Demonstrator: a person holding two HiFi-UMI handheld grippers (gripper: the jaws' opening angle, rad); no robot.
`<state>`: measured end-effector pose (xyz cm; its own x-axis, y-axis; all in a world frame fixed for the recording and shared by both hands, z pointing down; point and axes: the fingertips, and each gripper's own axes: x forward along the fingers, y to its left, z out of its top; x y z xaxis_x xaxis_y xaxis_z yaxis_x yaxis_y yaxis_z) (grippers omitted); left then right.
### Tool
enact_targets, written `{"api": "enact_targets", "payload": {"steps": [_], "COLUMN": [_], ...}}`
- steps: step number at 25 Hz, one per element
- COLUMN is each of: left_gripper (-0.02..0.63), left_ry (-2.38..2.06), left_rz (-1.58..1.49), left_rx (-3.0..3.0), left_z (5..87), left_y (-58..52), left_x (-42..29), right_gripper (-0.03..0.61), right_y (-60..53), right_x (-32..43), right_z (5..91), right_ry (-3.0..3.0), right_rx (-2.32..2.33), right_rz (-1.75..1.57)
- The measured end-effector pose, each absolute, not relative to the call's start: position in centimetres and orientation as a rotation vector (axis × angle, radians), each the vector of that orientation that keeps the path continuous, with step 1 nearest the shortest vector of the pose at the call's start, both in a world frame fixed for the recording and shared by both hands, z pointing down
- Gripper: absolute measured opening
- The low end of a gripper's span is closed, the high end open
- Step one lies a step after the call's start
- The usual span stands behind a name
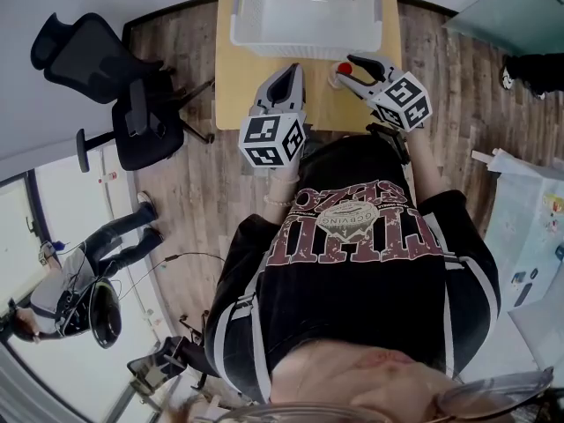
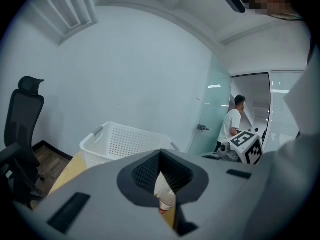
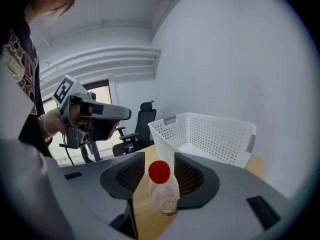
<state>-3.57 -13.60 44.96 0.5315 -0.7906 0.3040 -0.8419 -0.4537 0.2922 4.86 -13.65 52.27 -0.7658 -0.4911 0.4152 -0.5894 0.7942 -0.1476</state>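
Note:
A small clear bottle [image 1: 340,71] with a red cap stands upright on the wooden table [image 1: 233,82], in front of a white perforated basket [image 1: 304,38]. My right gripper [image 1: 349,70] is open, and its jaws reach to either side of the bottle [image 3: 162,196] with a gap around it. The basket [image 3: 210,134] stands just behind. My left gripper [image 1: 292,69] hovers over the table to the left of the bottle, shut and holding nothing. Through the narrow slit between its jaws I see part of the bottle [image 2: 165,196] and the basket [image 2: 125,141].
A black office chair [image 1: 115,86] stands left of the table on the wood floor. A person [image 1: 106,245] sits low at the left. Another person [image 2: 232,121] stands by a glass door. White boards lie on the floor at right [image 1: 529,236].

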Motion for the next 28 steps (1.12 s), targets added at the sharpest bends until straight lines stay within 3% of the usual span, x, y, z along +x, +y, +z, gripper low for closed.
{"api": "enact_targets", "payload": {"steps": [22, 28], "left_gripper": [0.048, 0.048], "left_ry": [-1.257, -1.238], "left_rz": [0.183, 0.179], "left_rx": [2.442, 2.461], "left_z": [44.4, 43.9], "left_y": [-13.3, -13.6], "left_x": [0.0, 0.5], "right_gripper": [0.170, 0.106], "right_y": [-13.7, -14.0], "right_x": [9.4, 9.8], "right_z": [46.4, 45.2], "right_ry": [-2.704, -2.713], "right_rx": [1.096, 1.149], "right_rz": [0.306, 0.288]}}
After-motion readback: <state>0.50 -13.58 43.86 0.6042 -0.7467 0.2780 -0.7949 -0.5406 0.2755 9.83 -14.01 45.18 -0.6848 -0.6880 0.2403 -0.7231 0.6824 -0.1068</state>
